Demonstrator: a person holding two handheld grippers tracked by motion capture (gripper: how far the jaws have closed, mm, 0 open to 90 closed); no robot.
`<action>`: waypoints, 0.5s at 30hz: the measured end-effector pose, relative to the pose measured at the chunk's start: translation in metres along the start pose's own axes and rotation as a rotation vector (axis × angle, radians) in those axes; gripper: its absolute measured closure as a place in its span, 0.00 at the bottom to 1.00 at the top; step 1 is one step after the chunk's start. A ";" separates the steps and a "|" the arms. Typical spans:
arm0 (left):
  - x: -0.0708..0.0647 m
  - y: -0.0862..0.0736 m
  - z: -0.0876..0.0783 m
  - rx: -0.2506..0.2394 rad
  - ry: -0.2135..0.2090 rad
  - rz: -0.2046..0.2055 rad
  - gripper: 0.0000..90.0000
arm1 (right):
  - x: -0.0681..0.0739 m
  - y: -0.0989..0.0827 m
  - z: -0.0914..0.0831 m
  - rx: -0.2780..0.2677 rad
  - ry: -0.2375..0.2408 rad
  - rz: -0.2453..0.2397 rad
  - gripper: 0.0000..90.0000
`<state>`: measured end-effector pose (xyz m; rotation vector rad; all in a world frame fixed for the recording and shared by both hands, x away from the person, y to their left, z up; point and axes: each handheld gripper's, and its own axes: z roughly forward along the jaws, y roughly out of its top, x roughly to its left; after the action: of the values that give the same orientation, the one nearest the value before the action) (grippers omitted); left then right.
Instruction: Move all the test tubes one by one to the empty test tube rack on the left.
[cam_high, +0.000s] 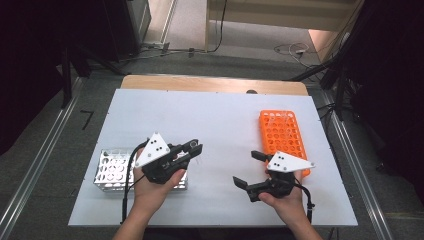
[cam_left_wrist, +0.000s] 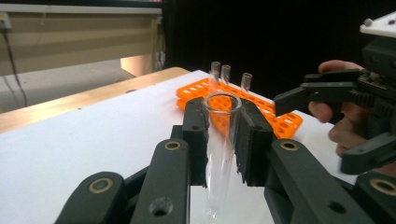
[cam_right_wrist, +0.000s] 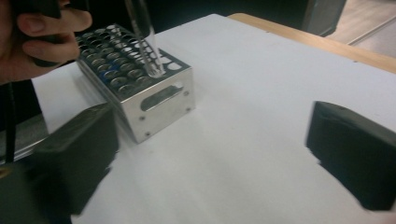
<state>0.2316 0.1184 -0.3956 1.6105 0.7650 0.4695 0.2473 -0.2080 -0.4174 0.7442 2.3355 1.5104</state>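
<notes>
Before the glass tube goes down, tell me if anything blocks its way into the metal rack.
Nothing visible does. The left tongs grip the clear glass test tube above the silver metal rack, whose holes beneath the tube's tip look empty.

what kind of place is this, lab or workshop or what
Probably a lab-style test bench: an orange tube rack and a metal rack sit on a white table, and the left gripper holds a glass tube.

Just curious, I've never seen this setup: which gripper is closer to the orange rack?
Right. The right gripper hangs open at the near end of the orange rack; the left gripper, holding a glass tube, sits farther off, over by the metal rack.
</notes>
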 end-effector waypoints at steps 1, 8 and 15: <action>0.002 0.001 -0.002 -0.005 0.007 -0.002 0.84 | -0.003 -0.001 -0.003 -0.007 -0.008 0.003 0.00; 0.017 0.002 -0.011 -0.021 0.052 -0.016 0.84 | -0.018 -0.011 -0.023 -0.020 -0.045 0.015 0.00; 0.030 0.000 -0.013 -0.026 0.087 -0.033 0.84 | -0.026 -0.022 -0.042 -0.009 -0.083 0.020 0.00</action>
<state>0.2433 0.1485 -0.3963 1.5591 0.8459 0.5269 0.2425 -0.2620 -0.4212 0.8140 2.2657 1.4676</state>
